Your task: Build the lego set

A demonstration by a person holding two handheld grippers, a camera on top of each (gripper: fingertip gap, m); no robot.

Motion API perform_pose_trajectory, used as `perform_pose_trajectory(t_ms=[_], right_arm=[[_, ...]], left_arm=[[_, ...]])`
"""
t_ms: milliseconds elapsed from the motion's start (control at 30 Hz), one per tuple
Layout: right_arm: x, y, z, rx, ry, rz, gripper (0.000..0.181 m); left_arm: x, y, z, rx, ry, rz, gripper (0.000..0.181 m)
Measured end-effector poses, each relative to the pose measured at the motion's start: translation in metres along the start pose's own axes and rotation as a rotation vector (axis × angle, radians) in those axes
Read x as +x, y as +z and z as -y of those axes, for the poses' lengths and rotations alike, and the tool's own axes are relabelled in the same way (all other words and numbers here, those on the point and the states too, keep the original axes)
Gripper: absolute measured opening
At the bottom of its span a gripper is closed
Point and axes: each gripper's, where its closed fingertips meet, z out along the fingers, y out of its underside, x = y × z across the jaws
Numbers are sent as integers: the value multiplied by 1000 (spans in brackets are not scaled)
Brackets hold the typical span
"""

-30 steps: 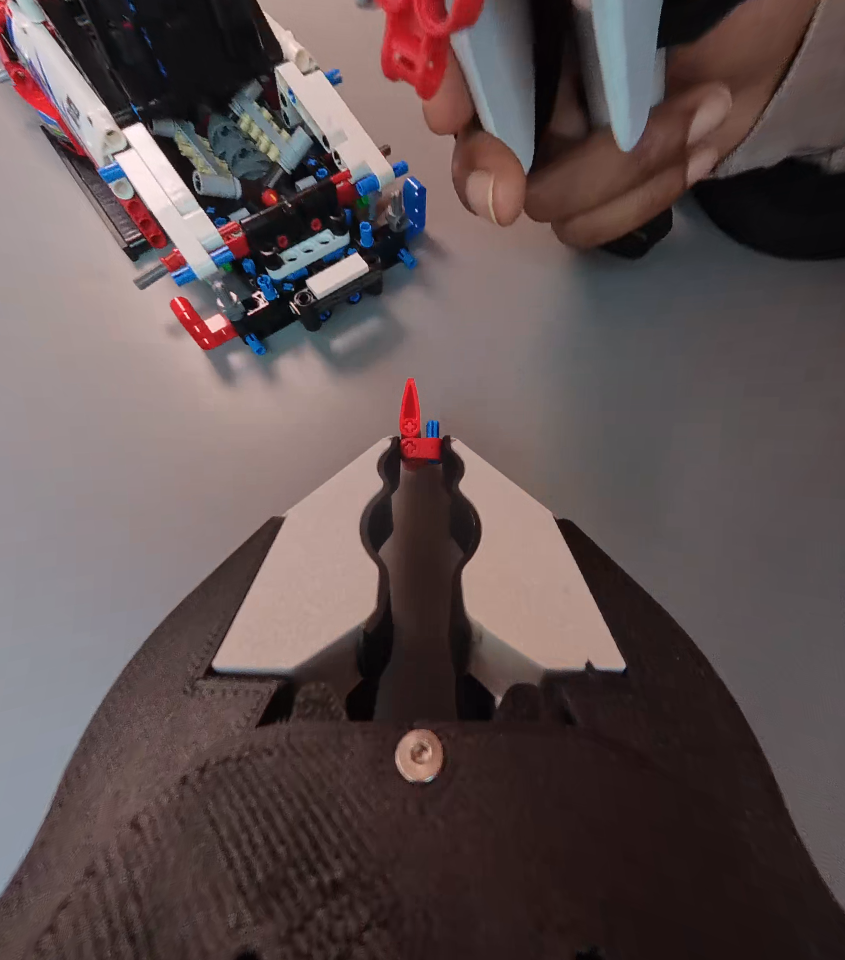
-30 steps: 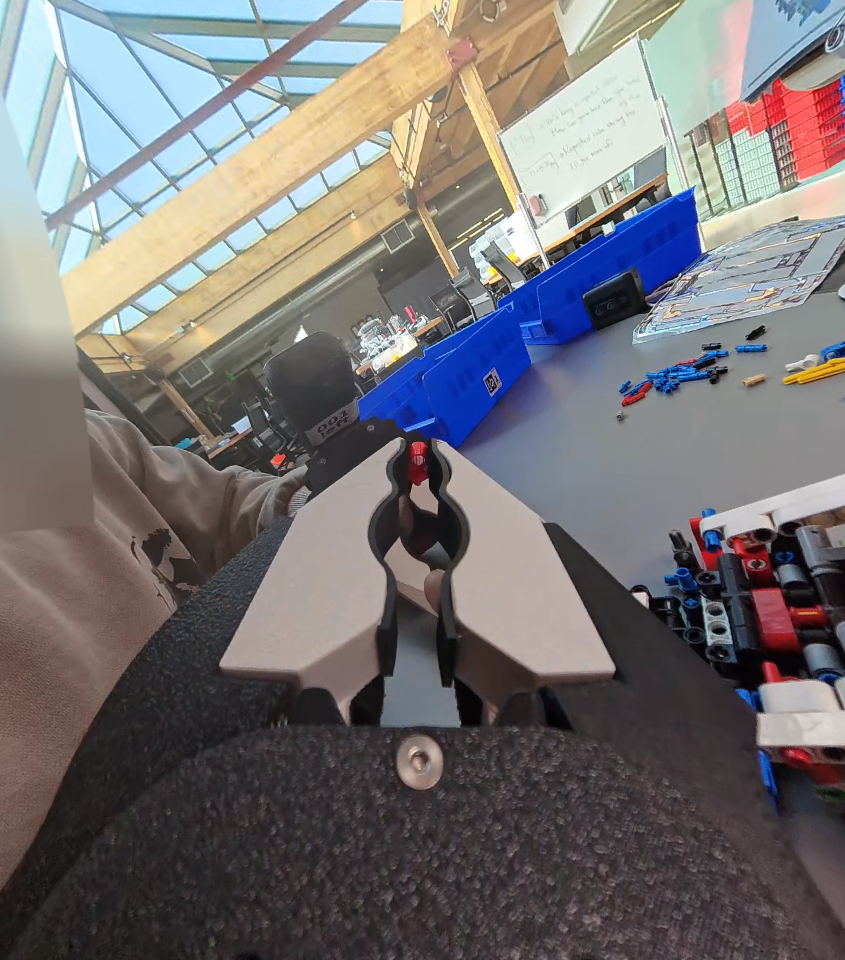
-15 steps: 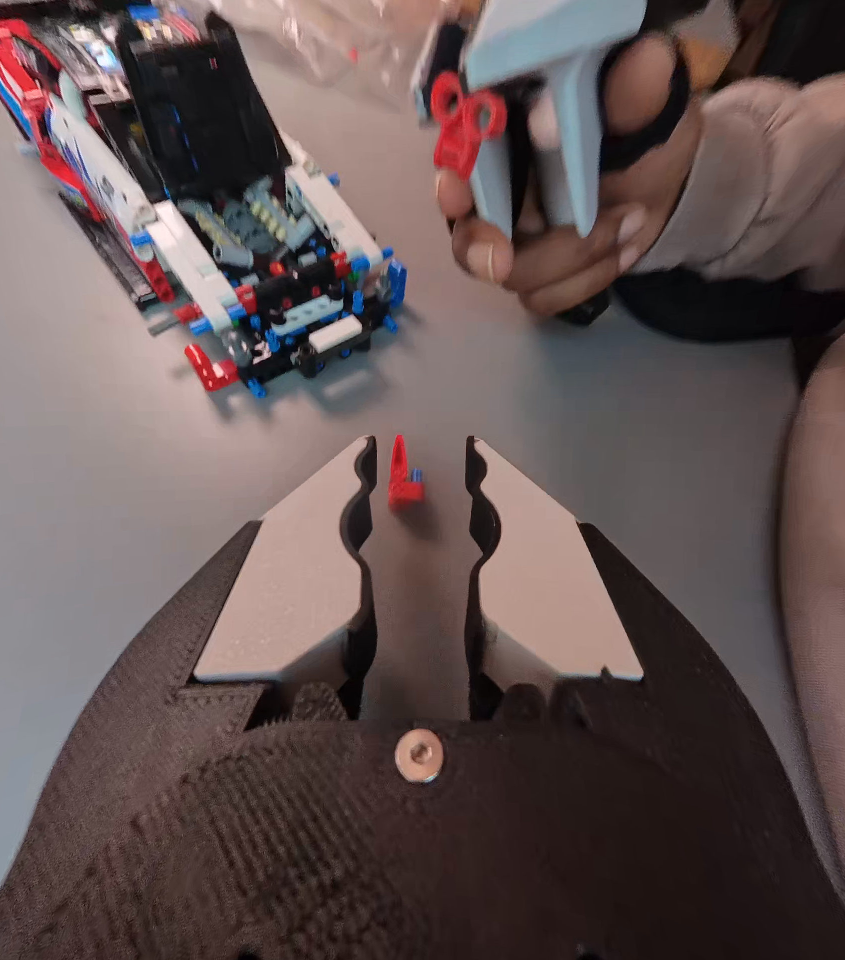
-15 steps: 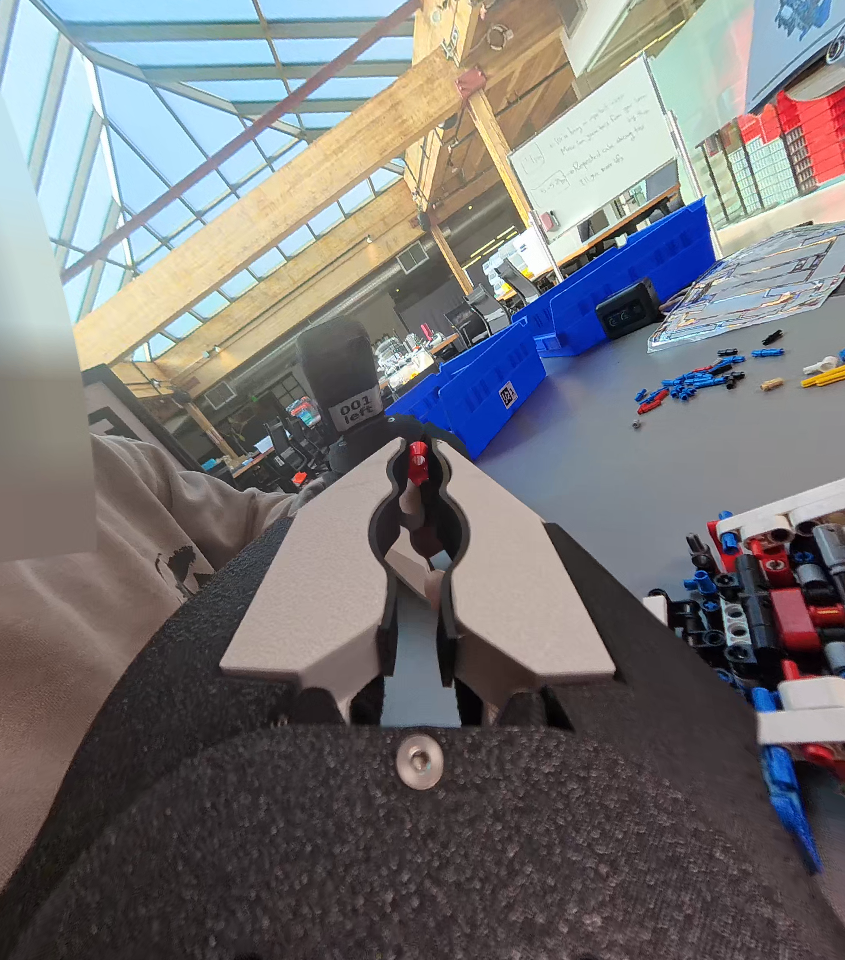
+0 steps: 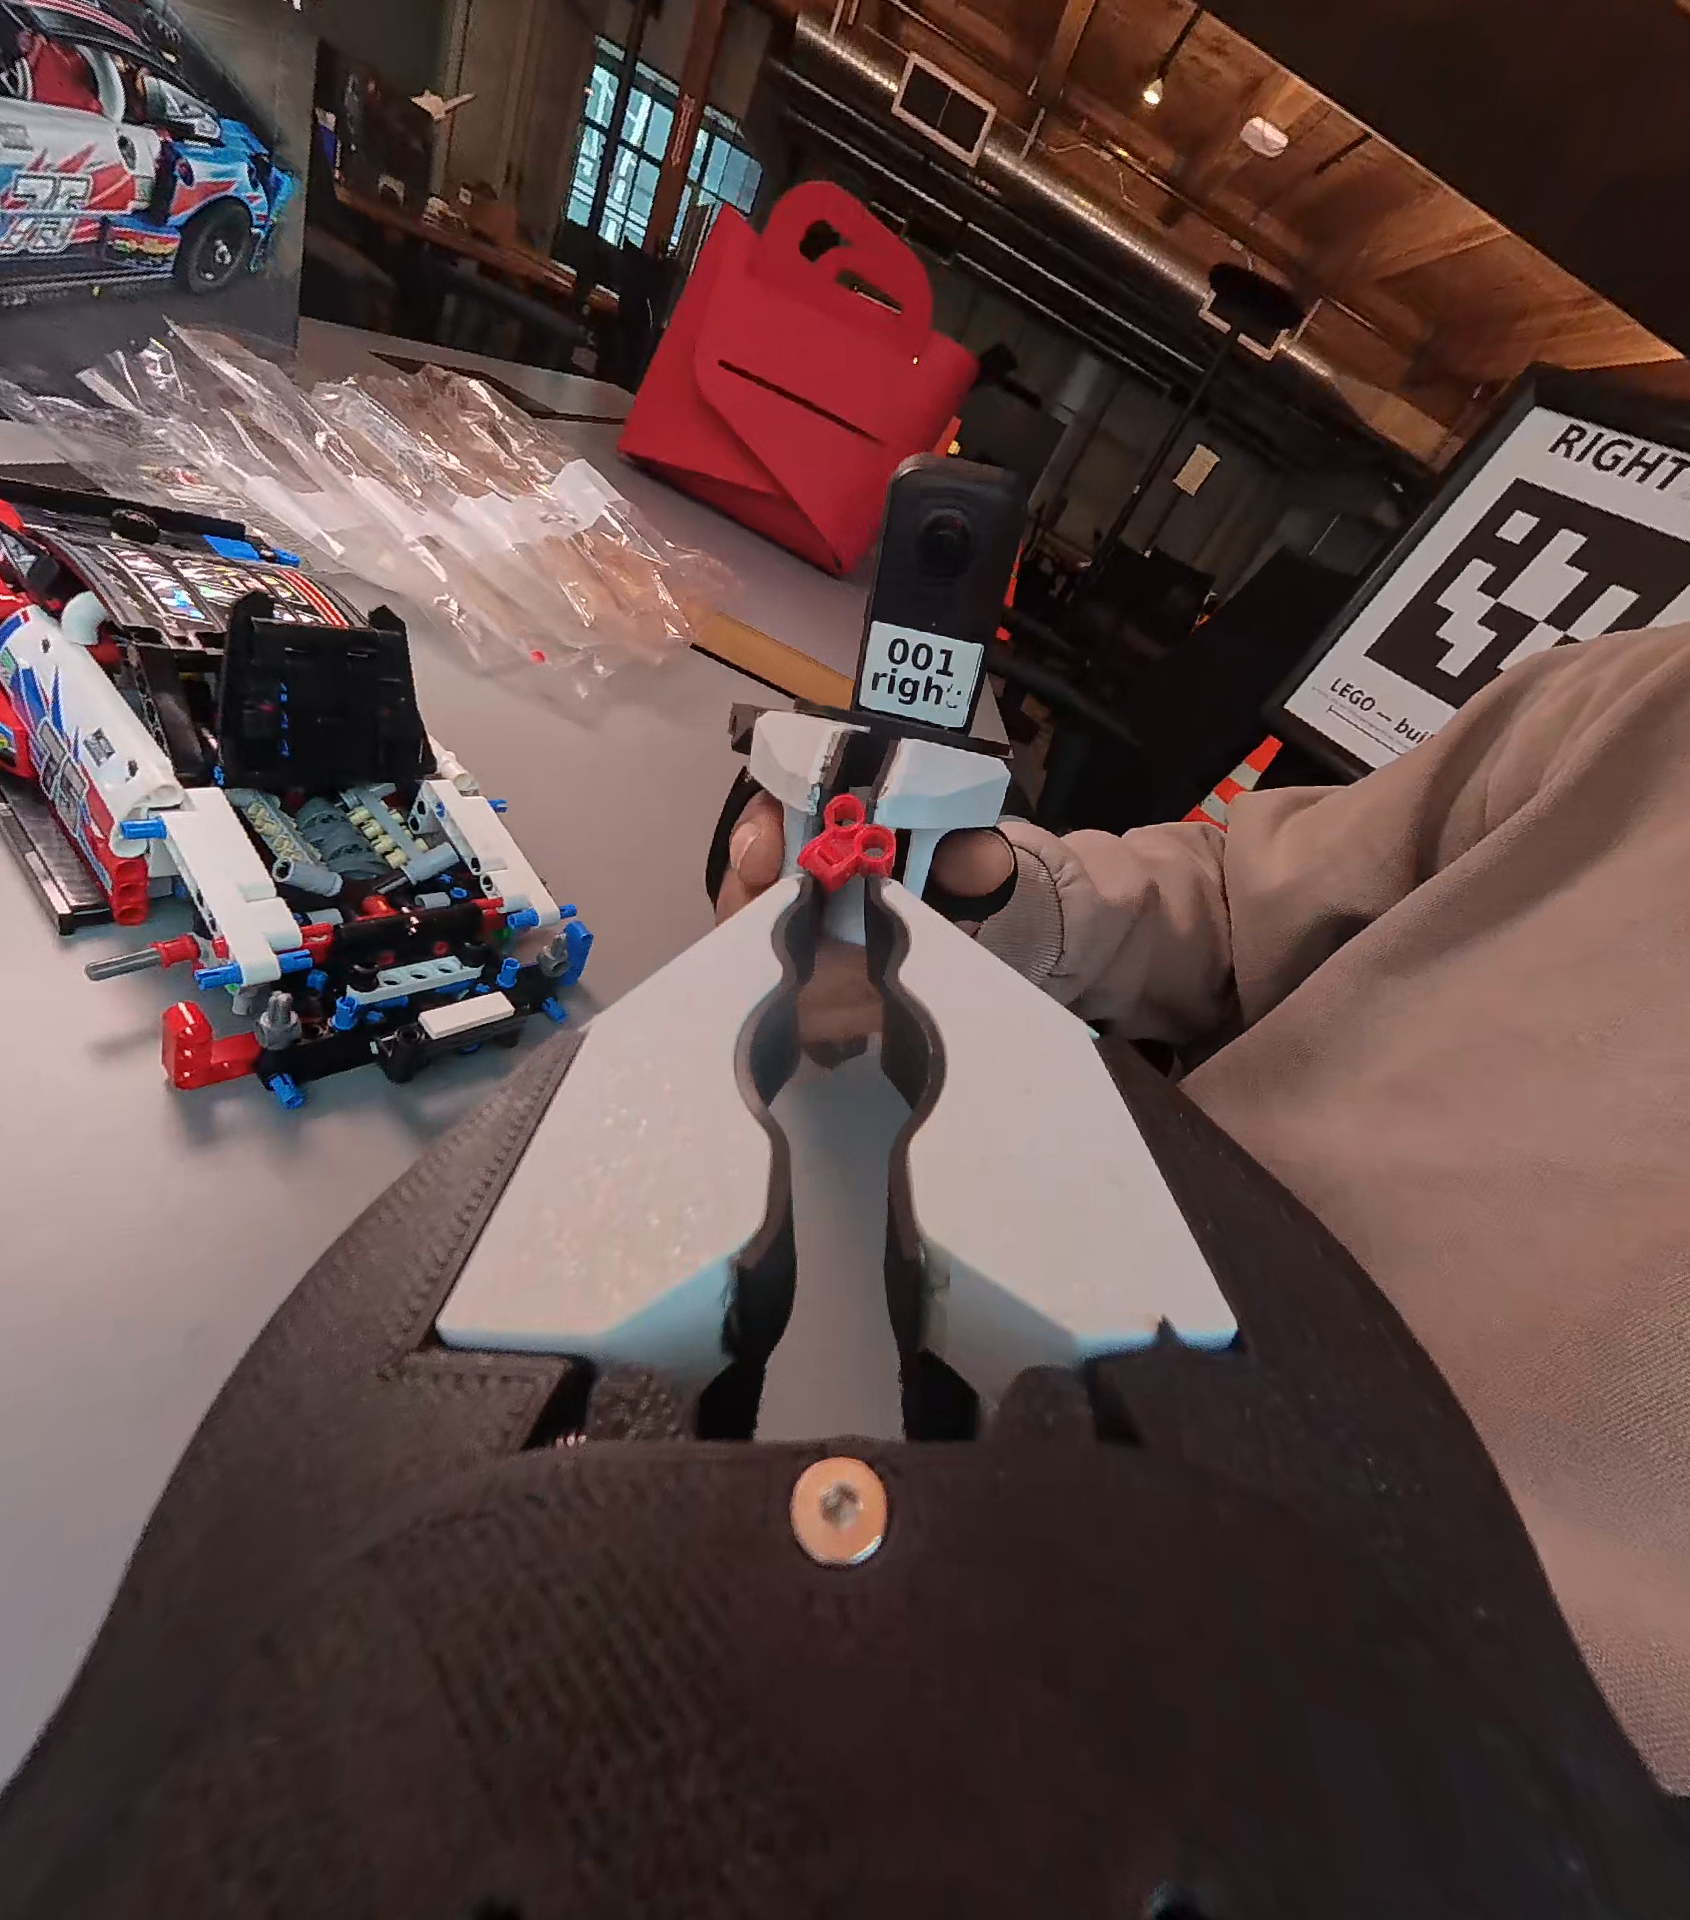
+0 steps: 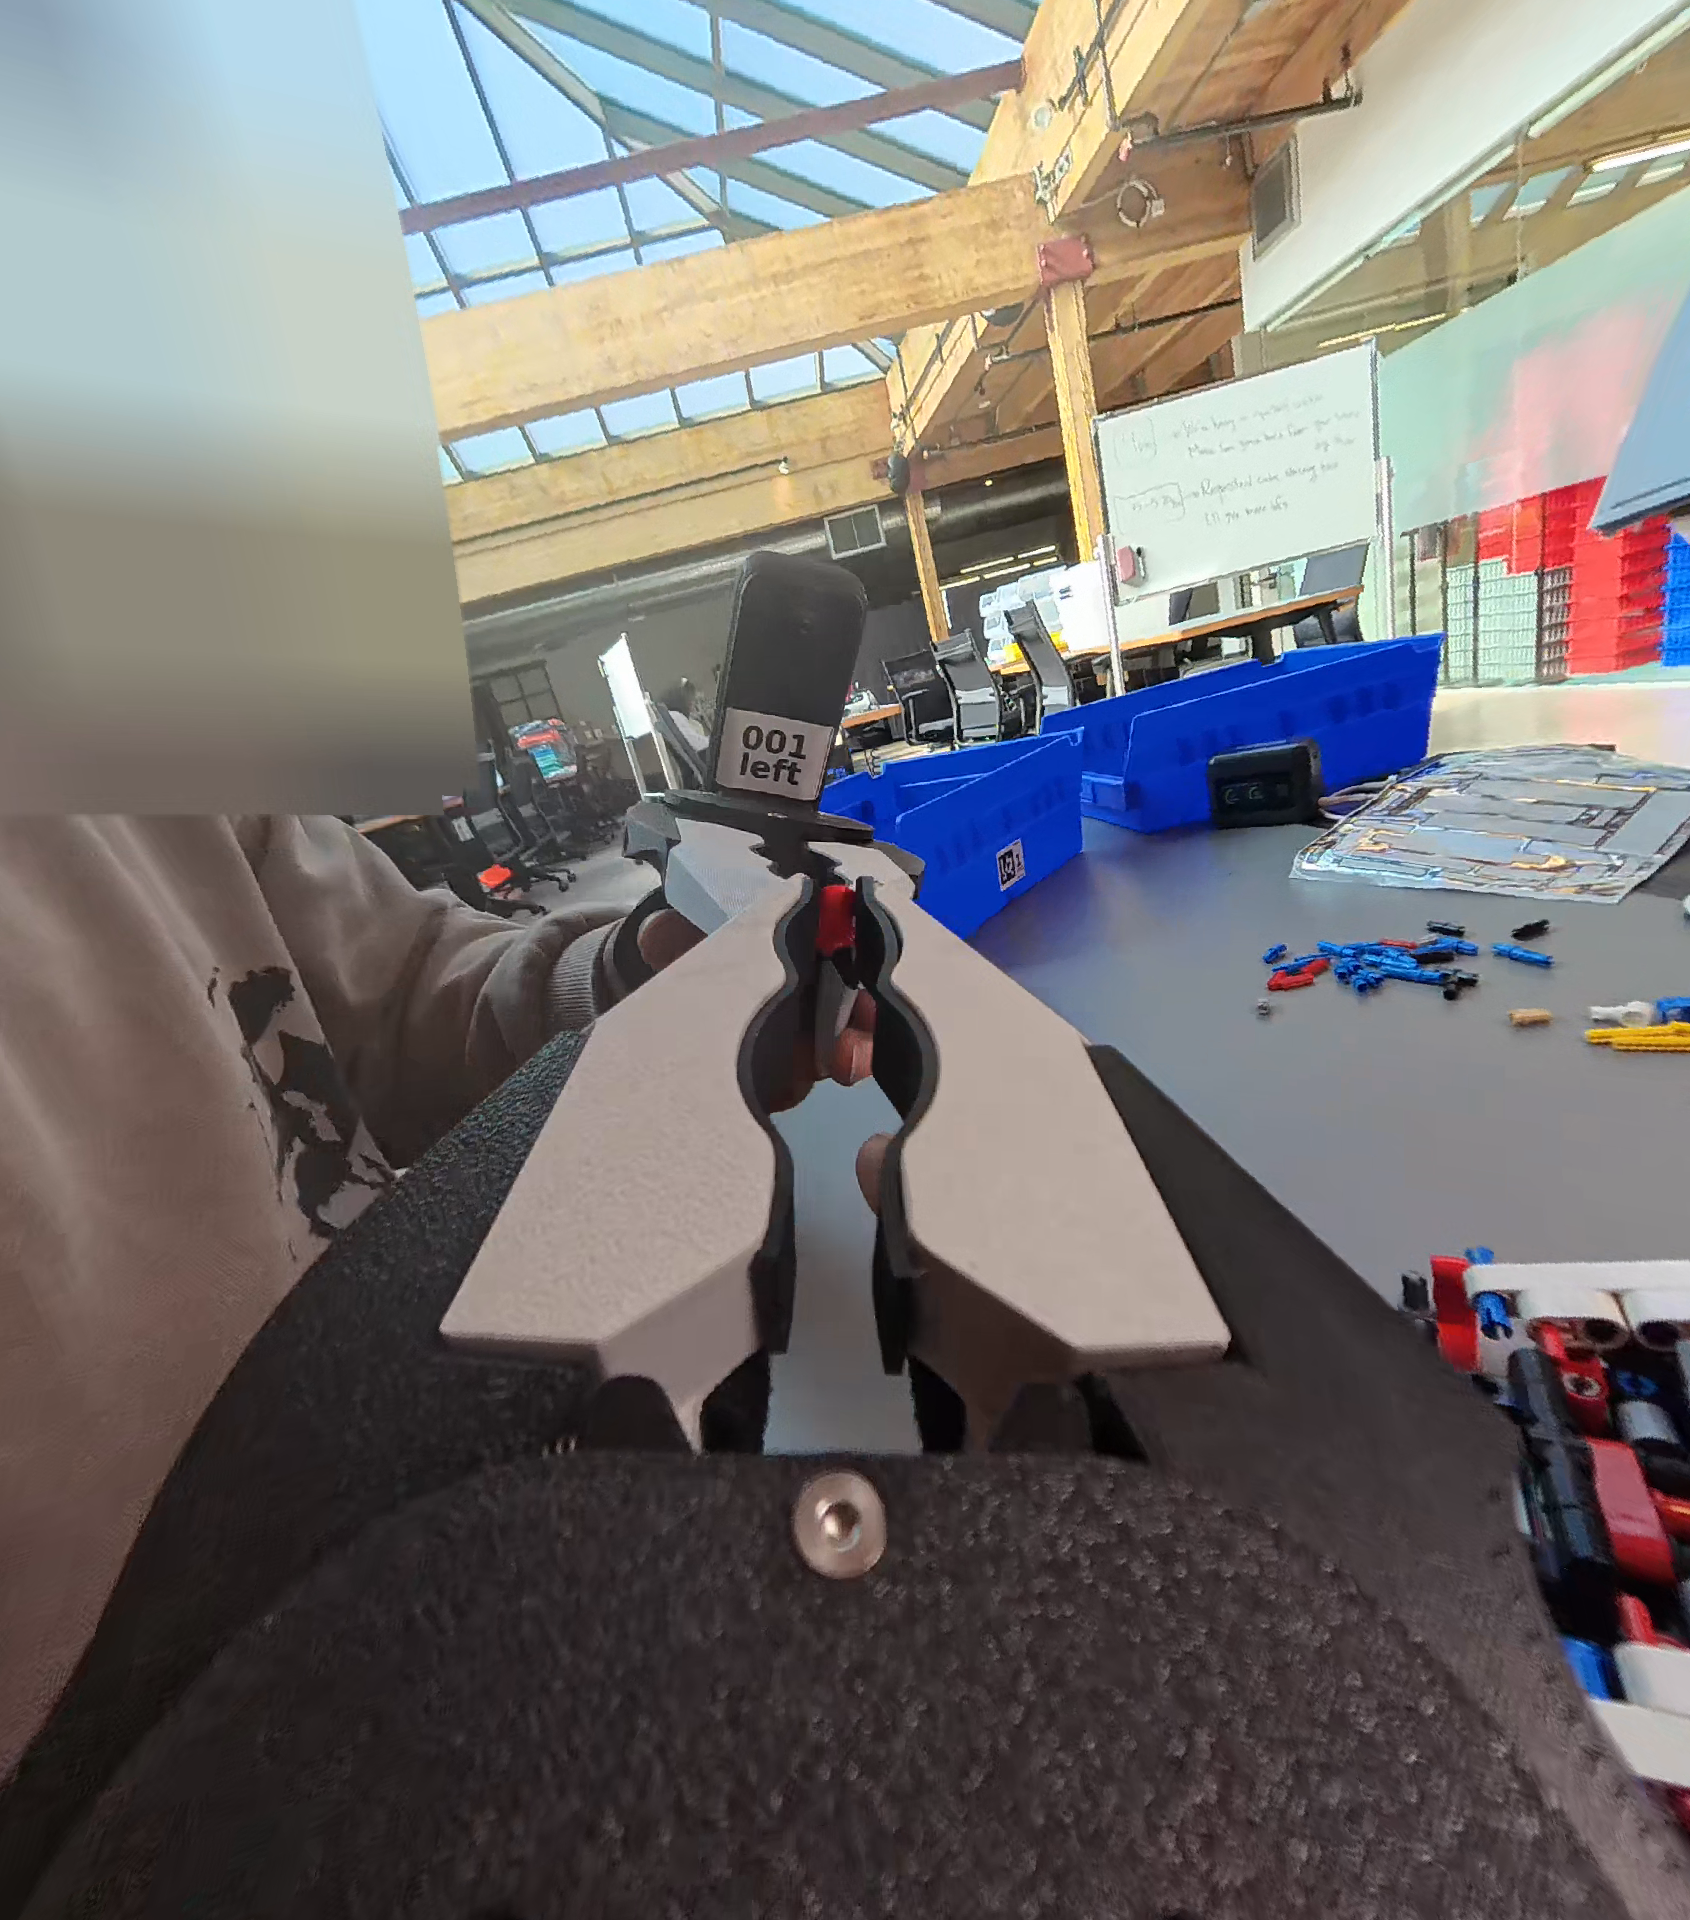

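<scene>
**While Grippers Meet, Red Connector Is Held Above Table**

Where the left gripper (image 5: 843, 888) stands with fingers narrow, a grip cannot be confirmed. Just beyond, tip to tip, the right gripper (image 6: 833, 914) pinches the red connector (image 5: 846, 847), clear of the table (image 5: 41, 1195). Car model (image 5: 301, 831) lies at 10 o'clock, plastic bags (image 5: 425, 499) farther at 11.

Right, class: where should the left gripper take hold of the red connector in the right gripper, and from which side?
Take the red connector by its ringed end, which juts clear of the right gripper. Bring the left gripper head-on from opposite, since the right gripper's fingers cover the other end.
</scene>
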Motion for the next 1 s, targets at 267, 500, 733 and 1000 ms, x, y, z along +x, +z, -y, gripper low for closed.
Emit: perform_pose_trajectory(t_ms=[267, 500, 733, 1000], right_arm=[[-1, 0, -5, -38, -118, -32, 3], [0, -6, -36, -301, -331, -28, 5], [-1, -13, -60, -457, -458, -16, 6], [14, -20, -82, -599, -429, -65, 4]], left_arm=[[0, -1, 0, -1, 3, -3, 13], [-10, -5, -28, -244, 369, 114, 12], [-13, -6, -47, -361, 480, 118, 12], [-31, -11, -66, -442, 406, 130, 20]])
